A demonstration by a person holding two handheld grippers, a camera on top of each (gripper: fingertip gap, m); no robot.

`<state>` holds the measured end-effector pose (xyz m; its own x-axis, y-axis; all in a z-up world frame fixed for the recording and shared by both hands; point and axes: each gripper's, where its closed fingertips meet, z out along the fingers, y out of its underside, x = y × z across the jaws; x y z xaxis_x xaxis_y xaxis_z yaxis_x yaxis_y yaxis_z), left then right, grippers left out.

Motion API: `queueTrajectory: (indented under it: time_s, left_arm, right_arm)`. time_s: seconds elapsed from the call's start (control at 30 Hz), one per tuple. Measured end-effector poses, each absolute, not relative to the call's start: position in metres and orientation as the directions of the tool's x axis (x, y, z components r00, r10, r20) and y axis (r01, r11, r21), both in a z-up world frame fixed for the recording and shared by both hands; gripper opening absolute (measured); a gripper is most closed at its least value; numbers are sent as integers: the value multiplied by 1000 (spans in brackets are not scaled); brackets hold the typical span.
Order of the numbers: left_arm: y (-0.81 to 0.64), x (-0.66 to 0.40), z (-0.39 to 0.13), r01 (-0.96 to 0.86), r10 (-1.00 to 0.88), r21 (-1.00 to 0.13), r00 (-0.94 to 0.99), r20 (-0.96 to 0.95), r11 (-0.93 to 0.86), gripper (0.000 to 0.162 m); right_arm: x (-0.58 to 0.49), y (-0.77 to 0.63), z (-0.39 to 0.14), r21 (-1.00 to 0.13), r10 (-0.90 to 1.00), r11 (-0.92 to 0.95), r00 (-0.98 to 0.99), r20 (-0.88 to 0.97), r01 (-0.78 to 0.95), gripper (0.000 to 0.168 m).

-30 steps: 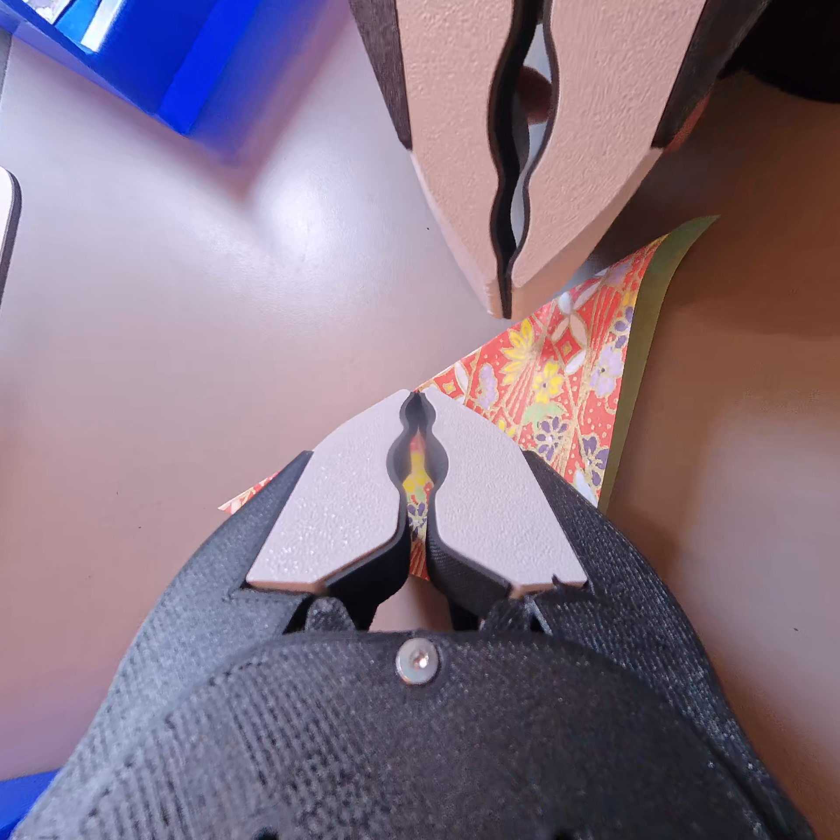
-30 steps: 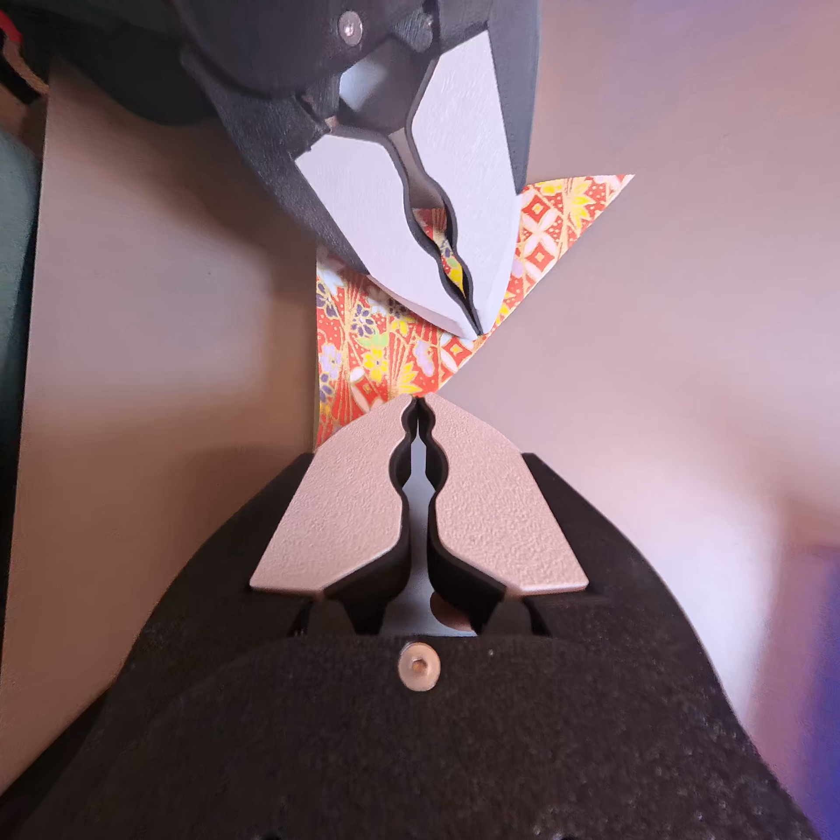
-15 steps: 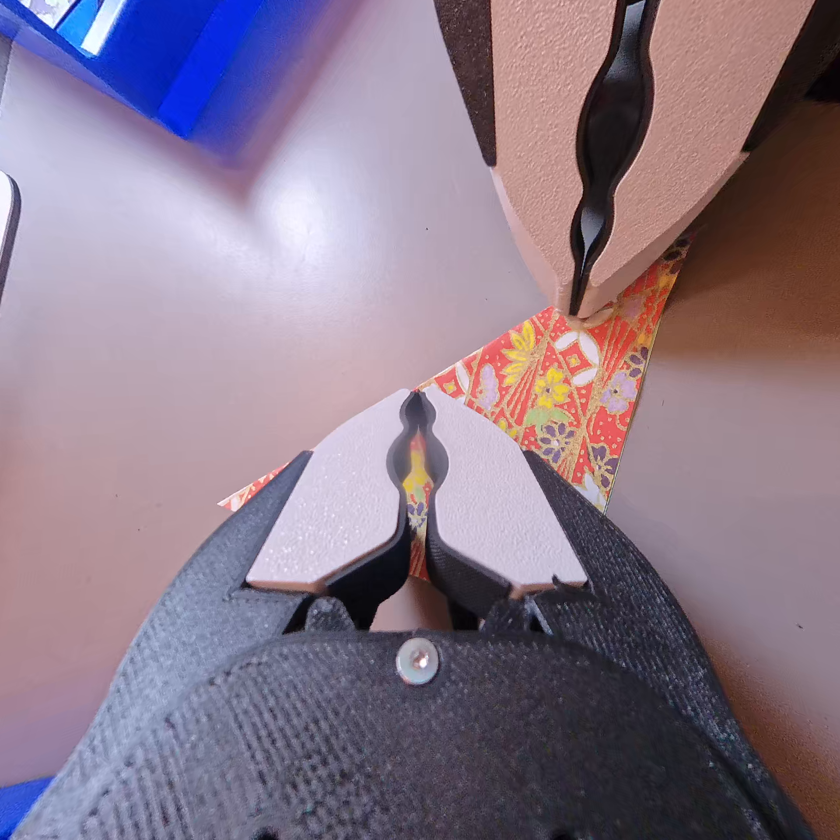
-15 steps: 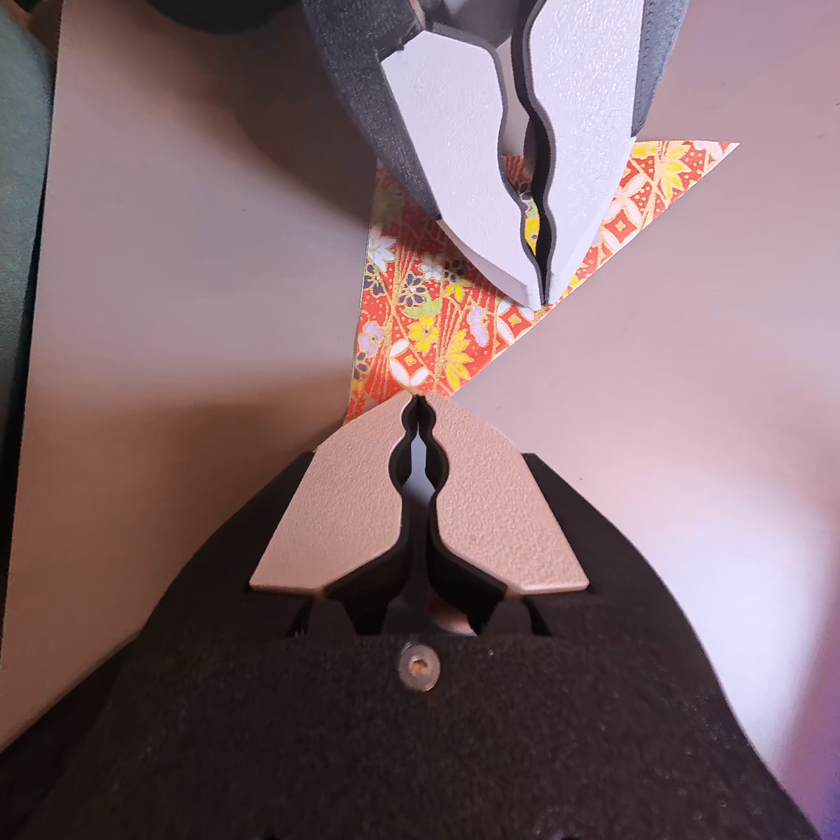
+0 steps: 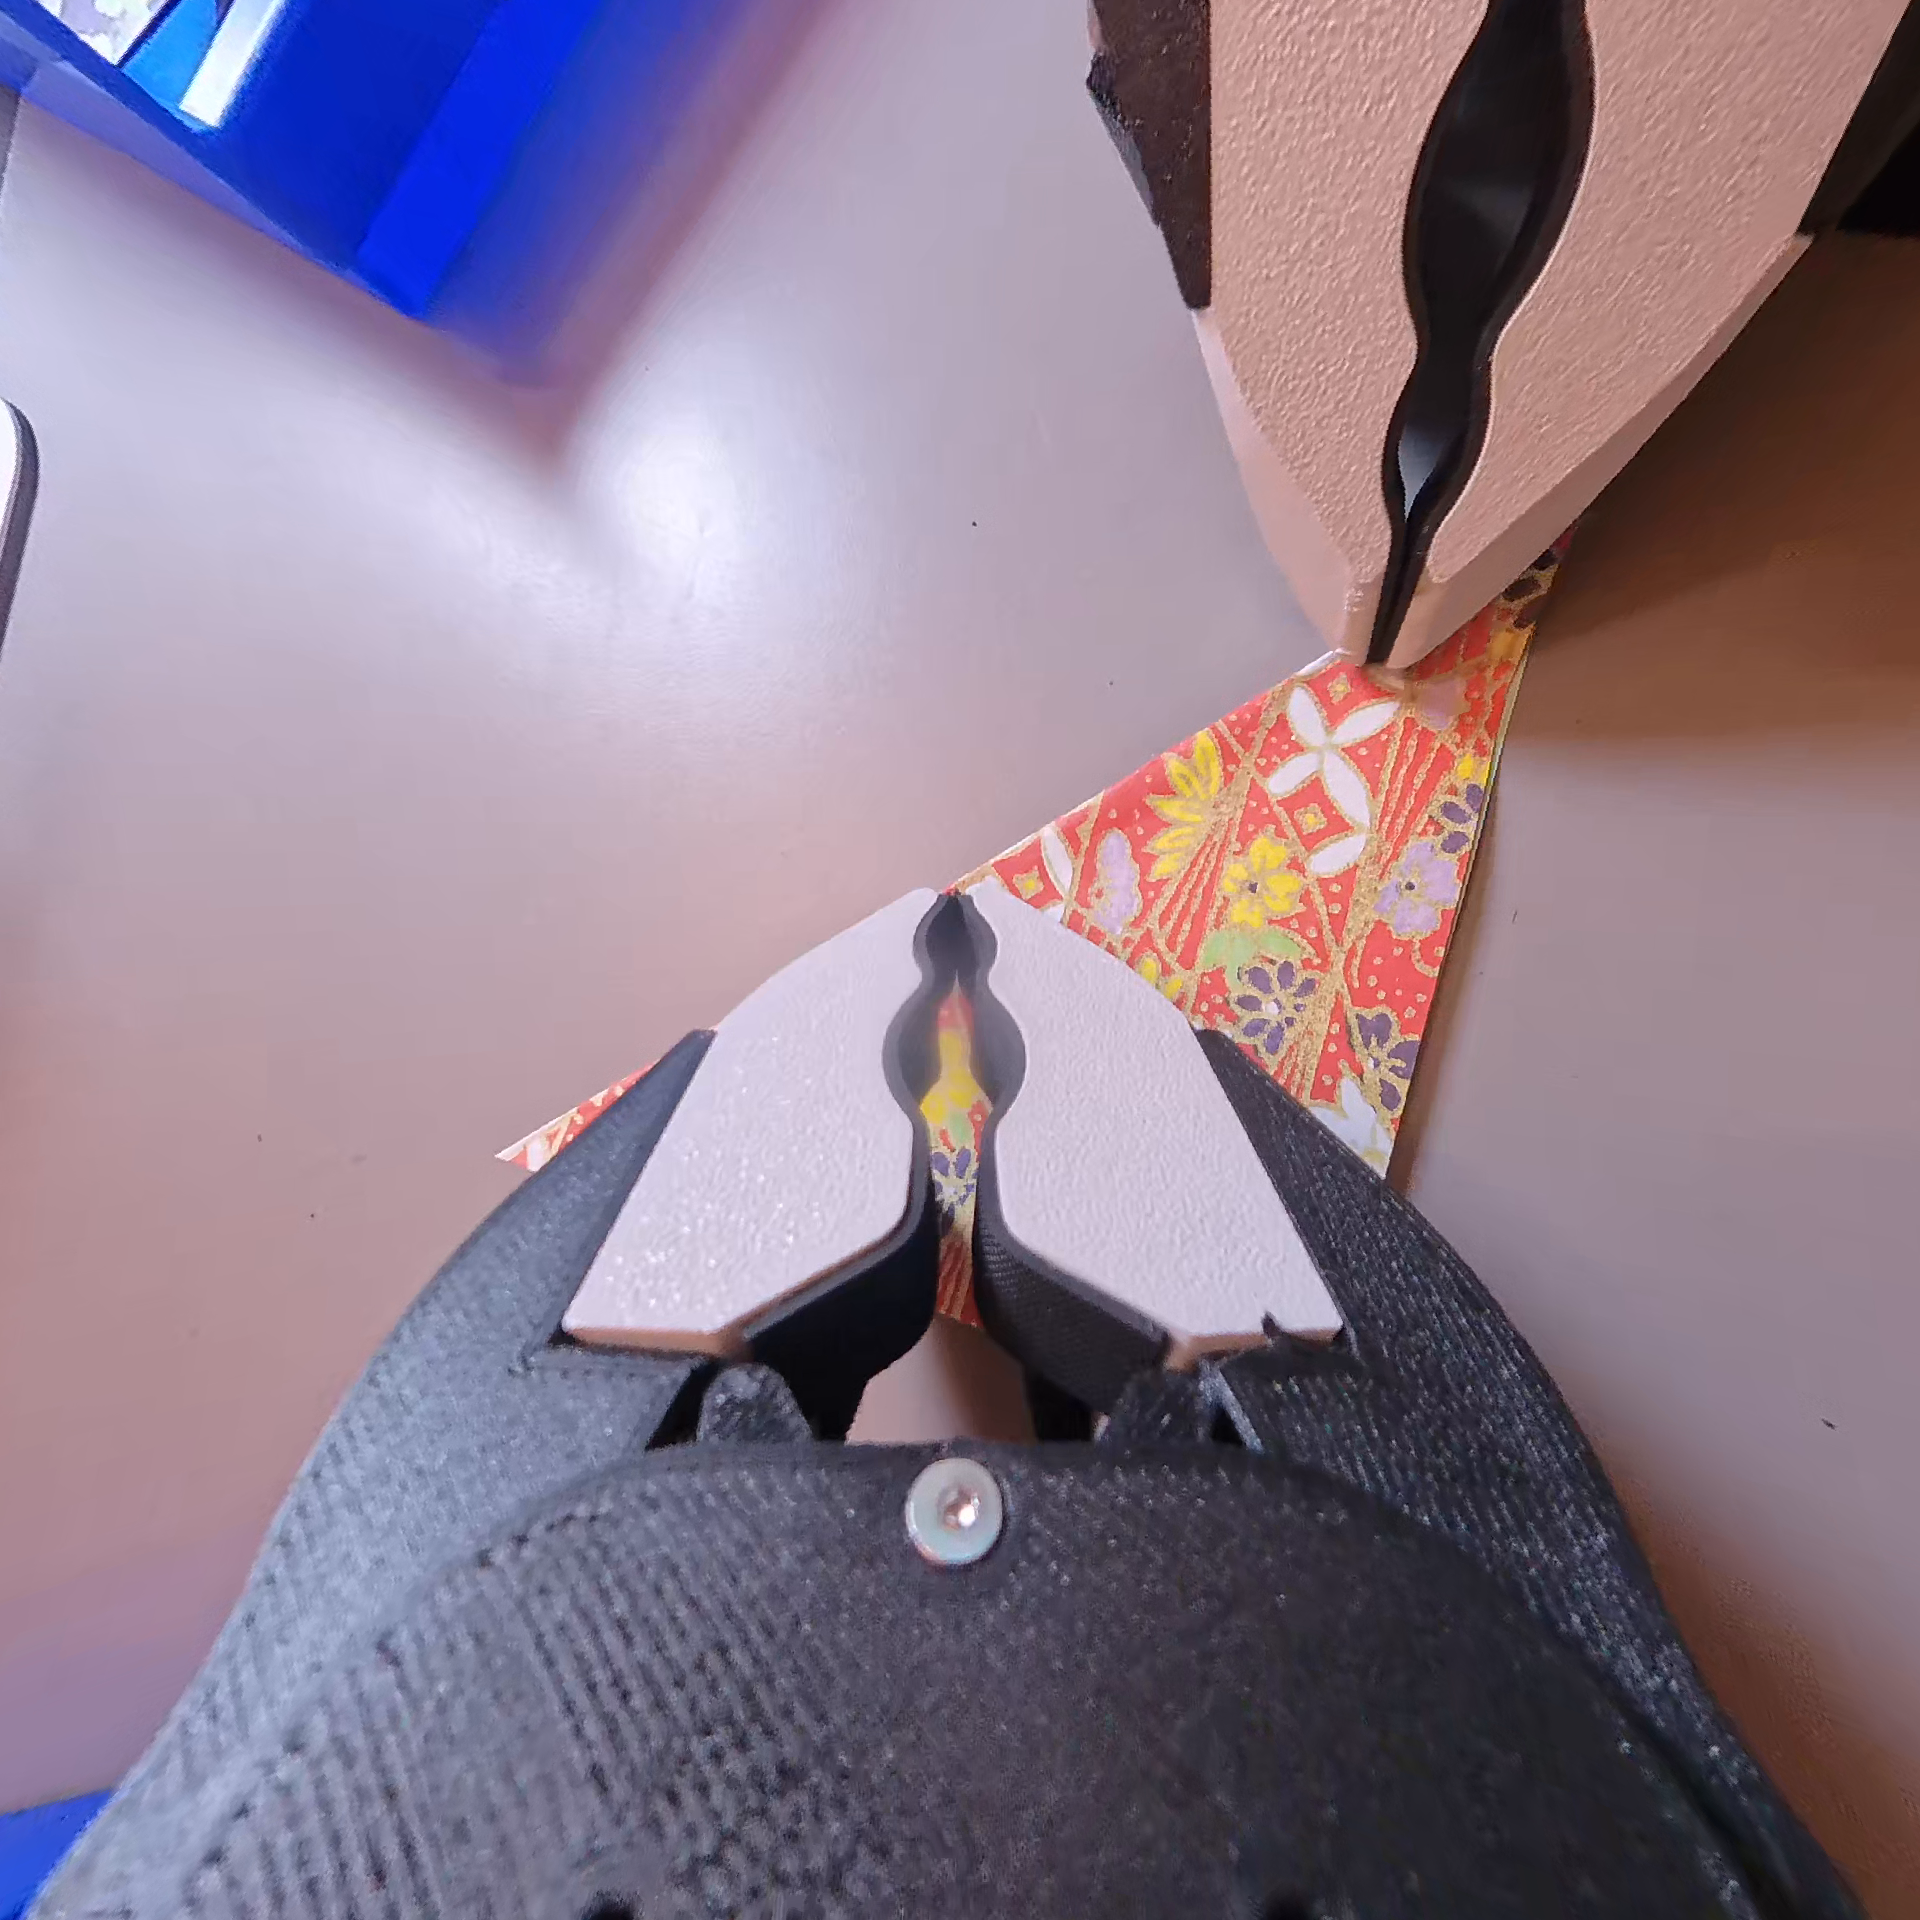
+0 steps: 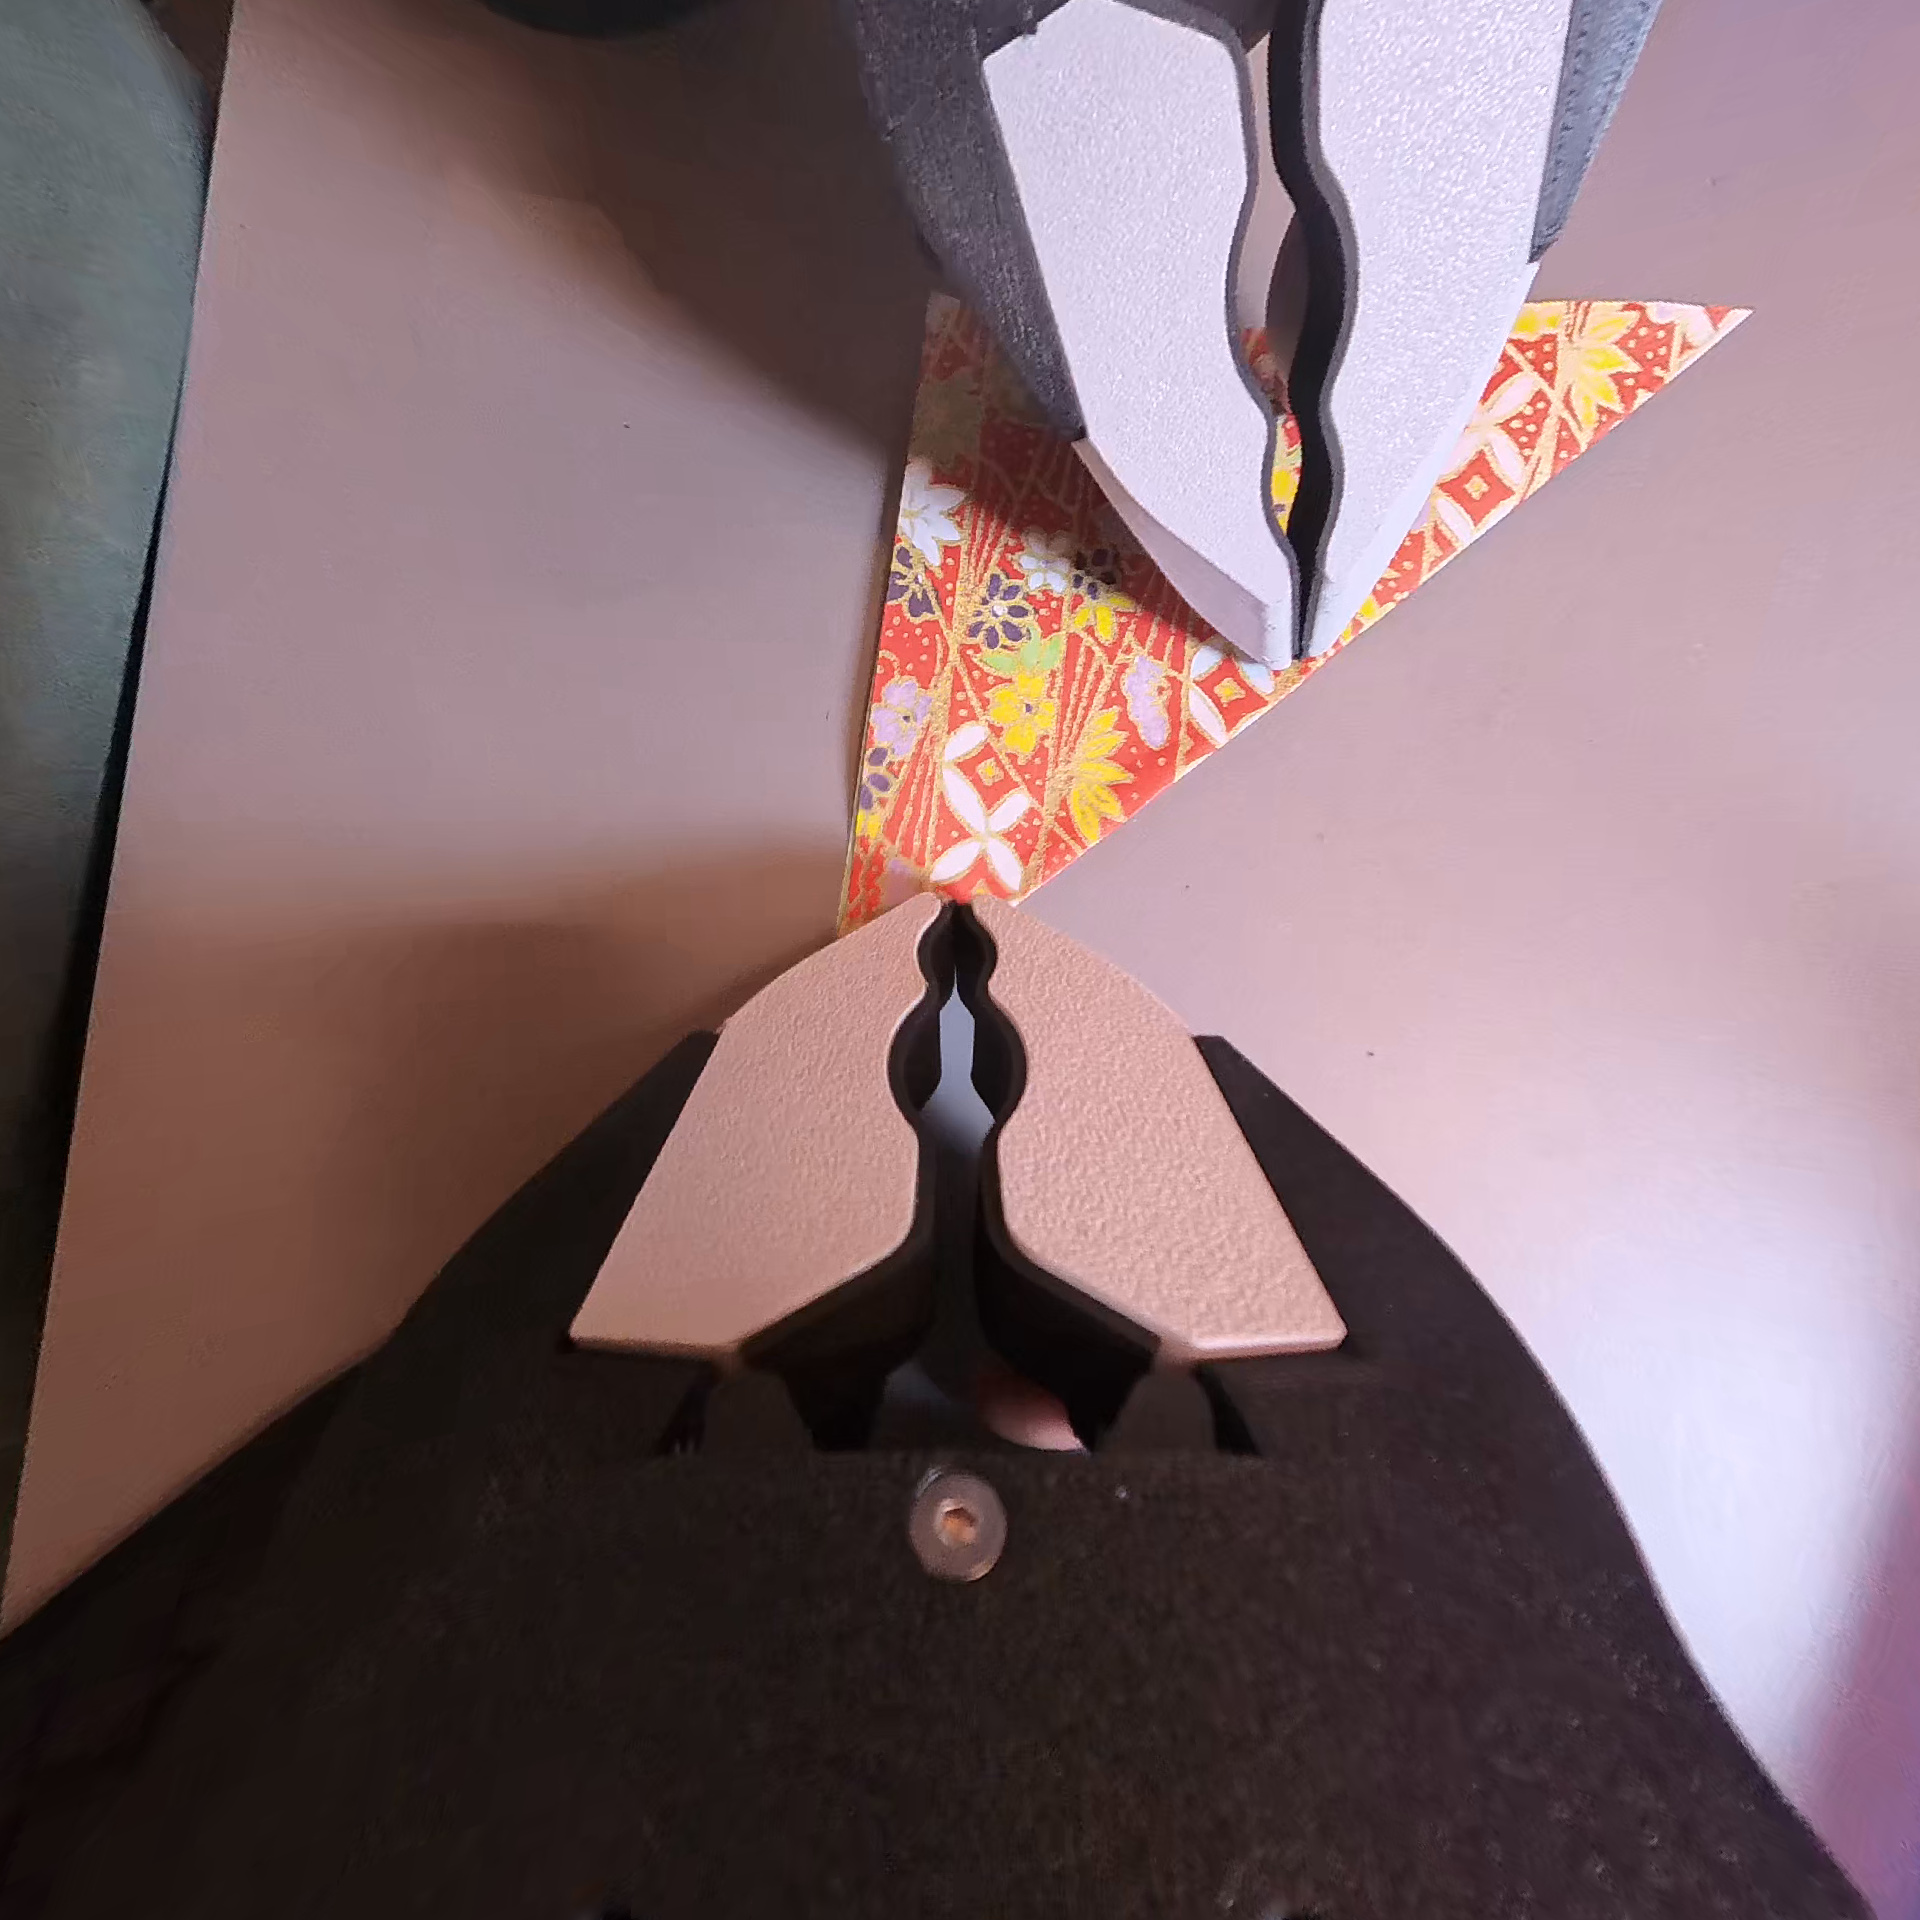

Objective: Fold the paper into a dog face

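A red floral paper (image 5: 1299,883), folded into a triangle, lies flat on the grey table. My left gripper (image 5: 954,902), with grey fingers, is shut and its tip presses down on the paper at the middle of the long edge; the paper shows through the gap under its fingers. It also shows in the right wrist view (image 6: 1299,649), above the paper (image 6: 1018,727). My right gripper (image 6: 954,909), with tan fingers, is shut and its tip rests on the triangle's near corner. In the left wrist view it (image 5: 1387,649) stands on the far right corner.
A blue box (image 5: 343,156) stands at the far left of the table. A white, dark-rimmed object (image 5: 12,520) shows at the left edge. In the right wrist view the table's edge (image 6: 156,727) runs along the left, with something dark green (image 6: 73,520) beyond it.
My right gripper has slid along the paper out to its corner. The raised flap with its green underside now lies flat. My left gripper has stayed in place.
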<state>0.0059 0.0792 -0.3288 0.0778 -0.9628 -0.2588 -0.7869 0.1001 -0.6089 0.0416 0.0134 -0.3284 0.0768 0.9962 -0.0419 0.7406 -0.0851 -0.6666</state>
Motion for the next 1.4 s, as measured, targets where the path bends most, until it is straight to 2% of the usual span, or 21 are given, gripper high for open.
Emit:
queueTrajectory:
  time_s: [0.37, 0.97, 1.07, 1.17, 1.3, 1.33, 1.4]
  left_arm:
    - [79, 6, -329, -783, -965, -615, 80, -249, 94, 0]
    - [79, 7, -328, -774, -966, -627, 82, -244, 93, 0]
    - [79, 7, -328, -769, -965, -630, 72, -252, 107, 0]
    - [76, 10, -328, -759, -965, -629, 3, -262, 168, 0]
    - [48, 29, -327, -647, -926, -664, -271, -261, 376, 0]
    - [41, 33, -324, -595, -903, -682, -324, -282, 427, 0]
    - [38, 35, -308, -538, -907, -736, -323, -271, 412, 0]
  right_arm:
    - [50, 4, -329, -644, 995, -101, 66, -79, 758, 0]
    - [61, -19, -327, -619, 960, -183, 3, -280, 764, 0]
    - [56, -11, -306, -712, 954, -228, 7, -299, 664, 0]
    - [52, 12, -291, -789, 975, -209, 60, -214, 577, 0]
    - [43, 26, -297, -779, 991, -130, 62, -116, 614, 0]
    - [41, 29, -299, -772, 992, -122, 60, -109, 624, 17]
    - [39, 37, -302, -757, 993, -114, 52, -106, 643, 27]
